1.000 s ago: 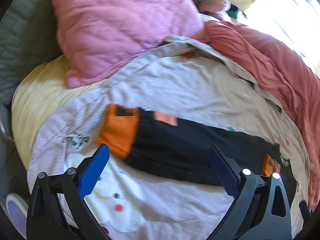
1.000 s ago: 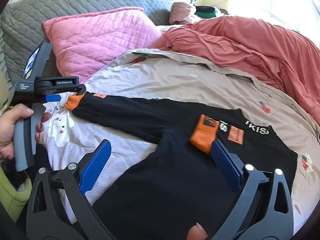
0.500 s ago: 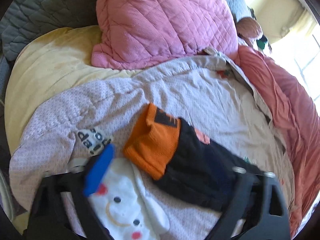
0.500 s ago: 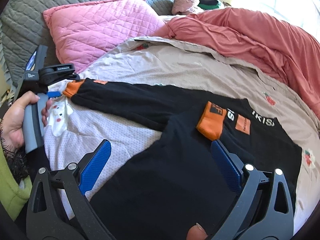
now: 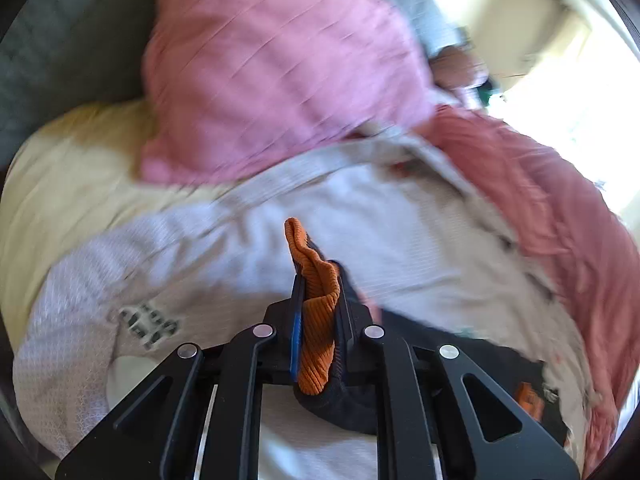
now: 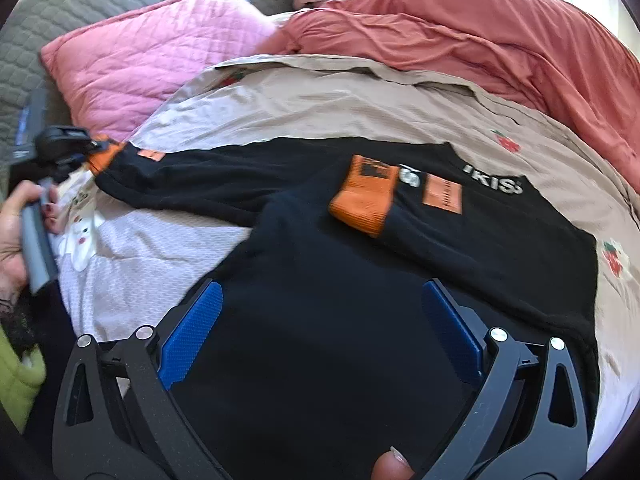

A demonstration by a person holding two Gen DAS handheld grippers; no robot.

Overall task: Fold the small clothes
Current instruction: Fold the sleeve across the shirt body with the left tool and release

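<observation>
Bed [image 6: 360, 92] carrying everything: beige strawberry-print sheet over most of it, white patterned cloth toward near-left corner, pink quilted pillow [image 6: 152, 52] at far-left by grey headboard, salmon duvet [image 6: 500, 48] bunched along far-right edge.

Black sweatshirt [image 6: 320, 320] spread flat over middle and near edge of bed, body filling lower centre of right wrist view, white lettering near its far-right side. One sleeve already folded in across chest, its orange cuff [image 6: 364, 200] lying on black body beside orange patch. Other sleeve [image 6: 208, 176] stretched out straight toward left edge of bed, long axis running left-right, roughly parallel to near edge.

Right gripper [image 6: 320, 336] hovering over sweatshirt body w/ blue pads spread wide, nothing between them; thumb tip visible at bottom. Not touching cloth as far as can be told.

Left gripper [image 5: 318, 320] clamped tight on outstretched sleeve's orange ribbed cuff [image 5: 316, 280], cuff bunched and poking up past fingertips, black sleeve trailing off to right below. Left wrist view motion-blurred. Same grip seen small at left edge of right view, hand around grey handle.

Key relation: sleeve end at far left, sweatshirt body to its right, so left hand far nearer that cuff. Prob. next: carry cuff rightward along sleeve's own axis, lay across chest near first cuff. Risk: sleeve twisting or dragging body w/ it; right gripper free to pin body down.
</observation>
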